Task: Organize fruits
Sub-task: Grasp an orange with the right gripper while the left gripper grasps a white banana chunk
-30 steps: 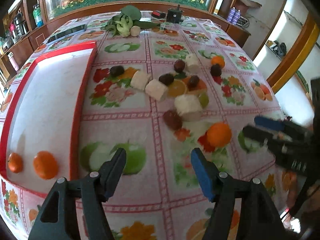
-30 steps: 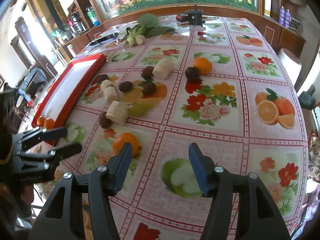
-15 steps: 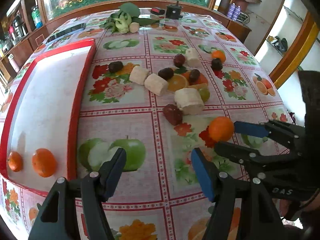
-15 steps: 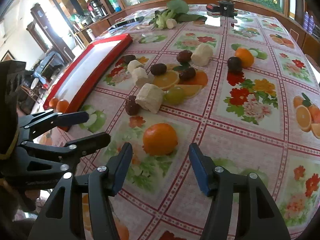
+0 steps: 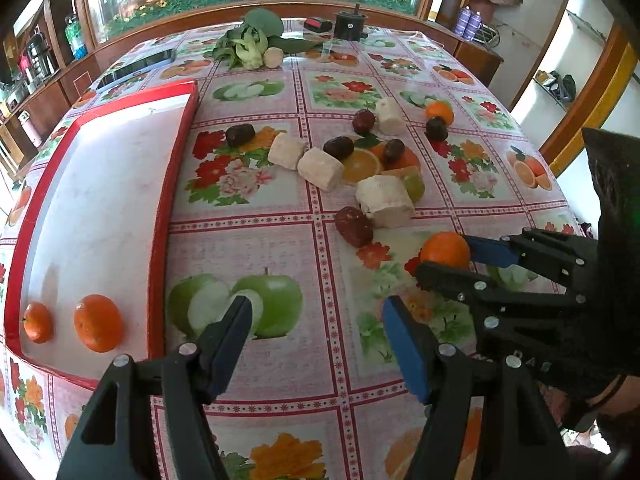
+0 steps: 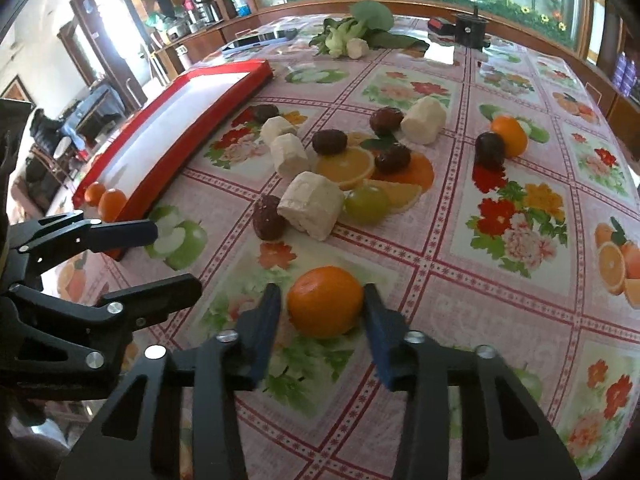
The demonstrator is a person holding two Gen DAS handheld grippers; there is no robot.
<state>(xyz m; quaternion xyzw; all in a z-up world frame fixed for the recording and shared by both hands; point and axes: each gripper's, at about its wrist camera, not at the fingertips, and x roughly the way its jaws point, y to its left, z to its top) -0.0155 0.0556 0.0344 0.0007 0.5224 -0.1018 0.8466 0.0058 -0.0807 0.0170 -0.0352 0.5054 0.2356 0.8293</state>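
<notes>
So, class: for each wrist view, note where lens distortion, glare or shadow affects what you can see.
Left wrist view: fisheye bends the red tray edge and tablecloth grid; dark corners. Right wrist view: window light blows out the upper left; glare washes the tablecloth near the far edge; the orange between the right gripper stays sharp.

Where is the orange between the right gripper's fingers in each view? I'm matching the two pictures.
Left wrist: orange at right of centre, between the right gripper's closing jaws.
Right wrist: orange at lower centre.
Shared landmark: the red tray.
</notes>
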